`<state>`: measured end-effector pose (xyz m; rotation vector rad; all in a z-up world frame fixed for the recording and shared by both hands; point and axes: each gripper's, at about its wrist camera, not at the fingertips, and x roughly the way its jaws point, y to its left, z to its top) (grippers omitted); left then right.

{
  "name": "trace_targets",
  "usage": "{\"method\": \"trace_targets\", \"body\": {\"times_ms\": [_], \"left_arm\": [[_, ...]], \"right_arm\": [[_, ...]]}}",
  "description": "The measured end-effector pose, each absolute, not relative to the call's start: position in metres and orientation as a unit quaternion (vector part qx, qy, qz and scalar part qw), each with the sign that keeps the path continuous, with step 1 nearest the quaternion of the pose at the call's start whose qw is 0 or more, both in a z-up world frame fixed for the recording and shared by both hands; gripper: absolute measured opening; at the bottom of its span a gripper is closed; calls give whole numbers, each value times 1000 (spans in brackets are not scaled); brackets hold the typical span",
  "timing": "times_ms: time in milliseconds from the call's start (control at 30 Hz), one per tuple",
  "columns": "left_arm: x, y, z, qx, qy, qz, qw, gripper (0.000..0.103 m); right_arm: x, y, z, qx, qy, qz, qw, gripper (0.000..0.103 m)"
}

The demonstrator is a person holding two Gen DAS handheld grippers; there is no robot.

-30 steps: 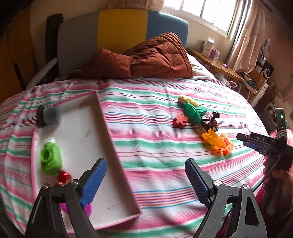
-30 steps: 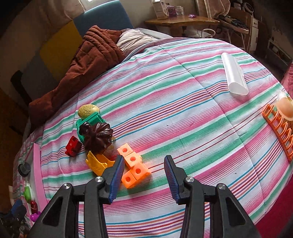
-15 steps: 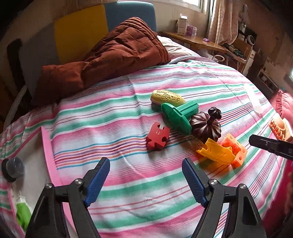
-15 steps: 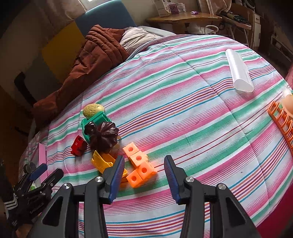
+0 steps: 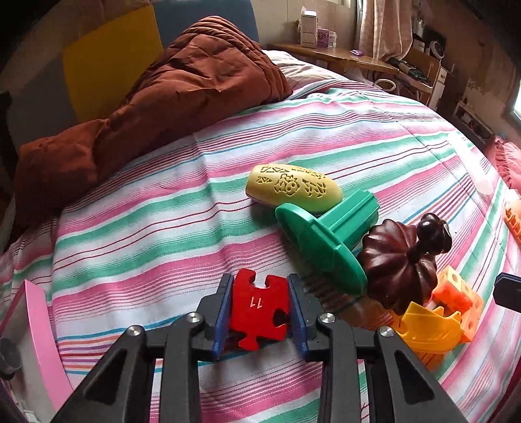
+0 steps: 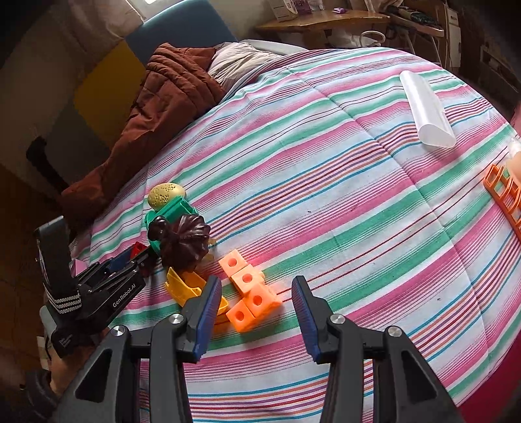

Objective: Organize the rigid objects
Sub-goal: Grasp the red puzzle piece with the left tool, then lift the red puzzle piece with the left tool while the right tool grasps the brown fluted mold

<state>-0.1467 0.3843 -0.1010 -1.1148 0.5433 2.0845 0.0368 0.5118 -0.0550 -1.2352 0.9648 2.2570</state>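
A red puzzle piece (image 5: 259, 309) marked 11 lies on the striped bedspread. My left gripper (image 5: 260, 286) is closing its jaws, and both blue pads press on the piece's sides. Just right of it sit a green flanged part (image 5: 325, 240), a yellow-green embossed oval (image 5: 293, 188), a dark brown pumpkin-shaped lid (image 5: 397, 263), a yellow scoop piece (image 5: 426, 328) and joined orange cubes (image 5: 456, 296). My right gripper (image 6: 256, 283) hangs open above the orange cubes (image 6: 249, 289), holding nothing. The left gripper (image 6: 136, 257) shows at the left of the right wrist view.
A pink-rimmed tray (image 5: 42, 328) lies at the bed's left edge. A brown quilt (image 5: 162, 91) is bunched by the headboard. A translucent roll (image 6: 425, 110) and an orange rack (image 6: 504, 195) lie at the right. A wooden desk (image 6: 319, 22) stands behind.
My left gripper swung right from above the tray to the toy pile, came down and closed on the red puzzle piece. The right gripper stayed where it was, open.
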Motion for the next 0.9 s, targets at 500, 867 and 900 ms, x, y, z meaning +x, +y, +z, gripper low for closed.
{"method": "trace_targets", "body": {"times_ms": [500,867,900], "left_arm": [[-44,298,-104,-390,182,845,318,32],[-38,298,-107,-373,182,851,320,33],[-38,298,-107,-373,183,852,320,33]], "right_arm": [[40,519,-59,-436,365,799,197,45],[25,485,-43,-433,304,838,135,44],[23,479,-40,-436,294,842,126,44]]}}
